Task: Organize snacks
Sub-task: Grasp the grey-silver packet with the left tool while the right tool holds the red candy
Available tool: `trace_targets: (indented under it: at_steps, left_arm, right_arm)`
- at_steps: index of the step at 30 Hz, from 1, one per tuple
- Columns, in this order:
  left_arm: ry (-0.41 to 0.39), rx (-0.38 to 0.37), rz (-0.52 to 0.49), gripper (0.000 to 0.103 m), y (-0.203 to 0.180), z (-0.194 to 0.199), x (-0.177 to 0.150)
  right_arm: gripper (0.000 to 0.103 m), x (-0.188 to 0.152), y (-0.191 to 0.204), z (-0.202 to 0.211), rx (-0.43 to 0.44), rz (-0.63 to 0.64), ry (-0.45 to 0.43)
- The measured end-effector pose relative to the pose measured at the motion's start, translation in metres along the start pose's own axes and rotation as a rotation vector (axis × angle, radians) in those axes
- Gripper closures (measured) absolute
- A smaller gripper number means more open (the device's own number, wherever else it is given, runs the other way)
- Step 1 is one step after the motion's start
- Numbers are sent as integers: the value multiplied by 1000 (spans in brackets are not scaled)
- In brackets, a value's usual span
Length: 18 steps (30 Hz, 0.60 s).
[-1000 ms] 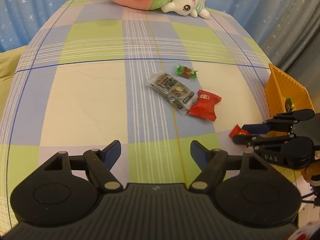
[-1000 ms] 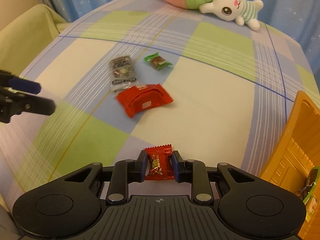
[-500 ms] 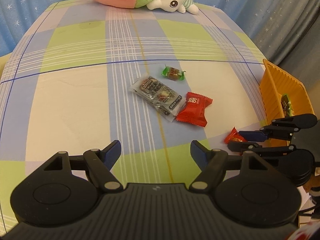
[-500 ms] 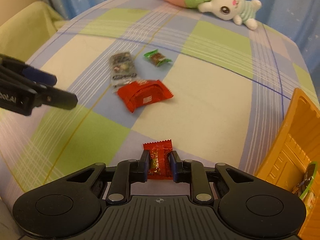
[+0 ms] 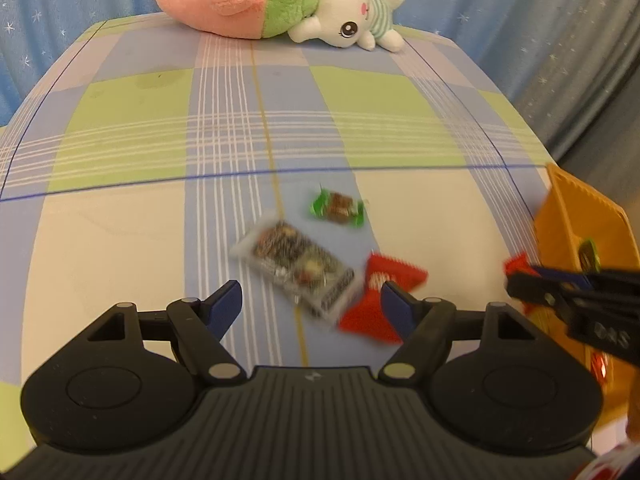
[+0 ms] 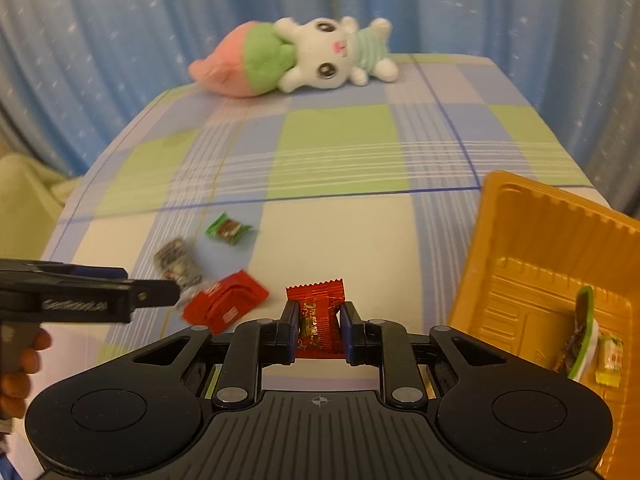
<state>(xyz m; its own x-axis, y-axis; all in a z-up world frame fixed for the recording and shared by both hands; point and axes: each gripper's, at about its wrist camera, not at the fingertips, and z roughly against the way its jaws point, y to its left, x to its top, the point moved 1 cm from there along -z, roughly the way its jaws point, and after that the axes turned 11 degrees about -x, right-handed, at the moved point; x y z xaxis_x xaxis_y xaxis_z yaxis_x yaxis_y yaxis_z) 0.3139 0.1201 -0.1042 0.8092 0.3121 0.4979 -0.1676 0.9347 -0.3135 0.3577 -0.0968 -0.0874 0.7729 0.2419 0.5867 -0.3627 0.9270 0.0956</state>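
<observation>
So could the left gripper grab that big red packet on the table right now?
Probably yes: the left gripper is open and empty, the red packet lies just ahead of it, with only the clear snack bag beside it.

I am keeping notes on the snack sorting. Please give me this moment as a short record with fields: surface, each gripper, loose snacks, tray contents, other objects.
surface: checked tablecloth
right gripper: shut on small red candy packet
left gripper: open, nothing between its fingers
loose snacks: green-wrapped candy, clear snack pack, large red packet
orange tray: holds a green-edged packet and a small yellow candy
other: plush rabbit at the far edge
</observation>
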Motion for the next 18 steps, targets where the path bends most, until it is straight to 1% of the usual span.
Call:
trace_targets:
  at_steps: [4,9,11,18]
  left_arm:
    - [7,37,10,29,3,-21,12]
    - [34,90,-10,29,7,-41,18]
    - [38,102,-25,29,11,-42,17]
    - [33,95,-61,29,31,-29,9]
  right_arm:
    - [81,-1,-9,2,7,-63,4]
    - [81,-4,-13,6,18,-101,6]
    - [81,-5,-13,6,18,-108,7]
    - [81,-6,-11,7,27,-119,10]
